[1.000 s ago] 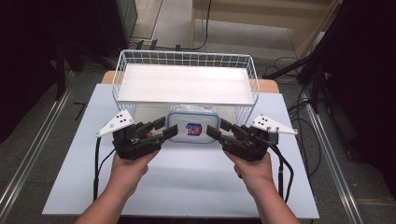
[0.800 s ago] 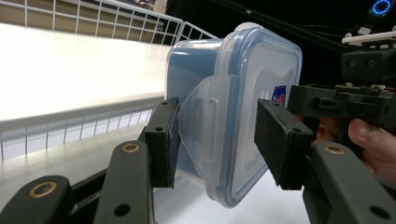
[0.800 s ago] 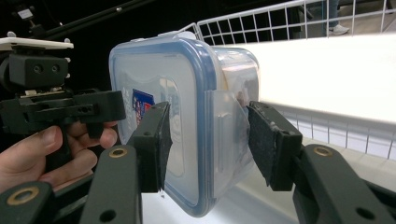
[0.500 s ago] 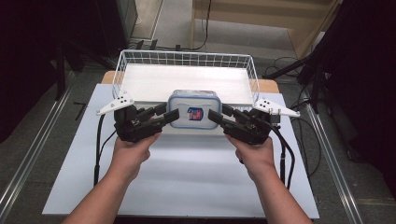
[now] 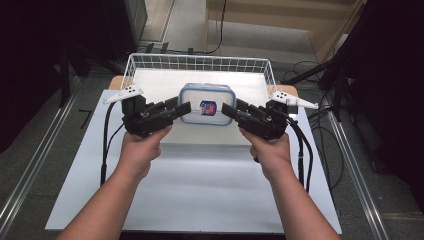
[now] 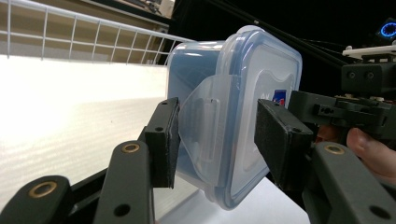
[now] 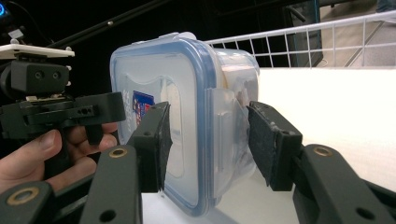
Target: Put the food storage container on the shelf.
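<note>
— Progress? Container [image 5: 207, 103] lifted off the white board [image 5: 190, 190], carried between both tools, hovering at the basket's [image 5: 197, 62] near rim, toward twelve o'clock.

— Grips? Left gripper [image 5: 181, 109] clamped on the nine o'clock end, pads over the lid latch [image 6: 205, 135]; right gripper [image 5: 231, 111] clamped on the three o'clock end.

— Left to do? Probably carried over the wire wall, lowered inside, released. Not yet set down.

— Writing? Red-and-blue sticker [image 5: 208, 108] on the blue-rimmed lid; lettering too small to read.
</note>
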### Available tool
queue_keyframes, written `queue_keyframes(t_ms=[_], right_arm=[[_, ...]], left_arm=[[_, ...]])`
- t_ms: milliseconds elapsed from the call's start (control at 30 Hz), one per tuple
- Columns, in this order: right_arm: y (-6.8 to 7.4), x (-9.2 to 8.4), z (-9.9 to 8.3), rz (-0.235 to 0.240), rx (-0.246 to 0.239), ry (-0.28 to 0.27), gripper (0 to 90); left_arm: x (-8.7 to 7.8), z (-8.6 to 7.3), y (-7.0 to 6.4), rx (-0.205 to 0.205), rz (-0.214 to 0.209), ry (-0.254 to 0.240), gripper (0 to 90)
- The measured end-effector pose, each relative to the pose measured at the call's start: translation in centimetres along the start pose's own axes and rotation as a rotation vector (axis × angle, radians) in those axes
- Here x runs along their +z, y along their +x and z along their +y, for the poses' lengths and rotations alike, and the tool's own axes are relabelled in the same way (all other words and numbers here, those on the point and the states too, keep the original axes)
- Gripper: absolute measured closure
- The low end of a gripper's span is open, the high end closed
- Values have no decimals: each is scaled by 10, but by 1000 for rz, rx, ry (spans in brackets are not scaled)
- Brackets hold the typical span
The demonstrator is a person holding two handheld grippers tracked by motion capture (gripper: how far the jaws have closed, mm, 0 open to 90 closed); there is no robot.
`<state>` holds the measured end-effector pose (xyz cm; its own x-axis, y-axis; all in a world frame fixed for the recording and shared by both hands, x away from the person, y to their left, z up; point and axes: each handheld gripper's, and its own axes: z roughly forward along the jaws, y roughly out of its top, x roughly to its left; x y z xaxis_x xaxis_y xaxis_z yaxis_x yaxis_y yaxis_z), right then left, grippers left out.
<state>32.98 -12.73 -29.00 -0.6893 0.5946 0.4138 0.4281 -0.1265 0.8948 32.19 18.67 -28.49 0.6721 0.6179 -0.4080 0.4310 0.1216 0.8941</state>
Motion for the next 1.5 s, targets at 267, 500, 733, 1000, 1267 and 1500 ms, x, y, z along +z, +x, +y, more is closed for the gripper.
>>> queue_keyframes(t_ms=[267,500,733,1000,1267,1500], right_arm=[[-3,7,10,-15,7,2,518],[-10,12,14,-17,33,18,518],[-15,15,21,-8,80,33,519],[-22,23,22,5,129,57,521],[-27,32,22,0,171,90,521],[-31,39,21,-15,180,106,520]], left_arm=[[5,6,8,-58,-5,-16,516],[11,13,14,-85,-5,6,519],[14,24,17,-105,3,26,524],[16,26,21,-133,23,42,525],[18,24,32,-172,33,55,523],[21,20,42,-220,28,60,523]])
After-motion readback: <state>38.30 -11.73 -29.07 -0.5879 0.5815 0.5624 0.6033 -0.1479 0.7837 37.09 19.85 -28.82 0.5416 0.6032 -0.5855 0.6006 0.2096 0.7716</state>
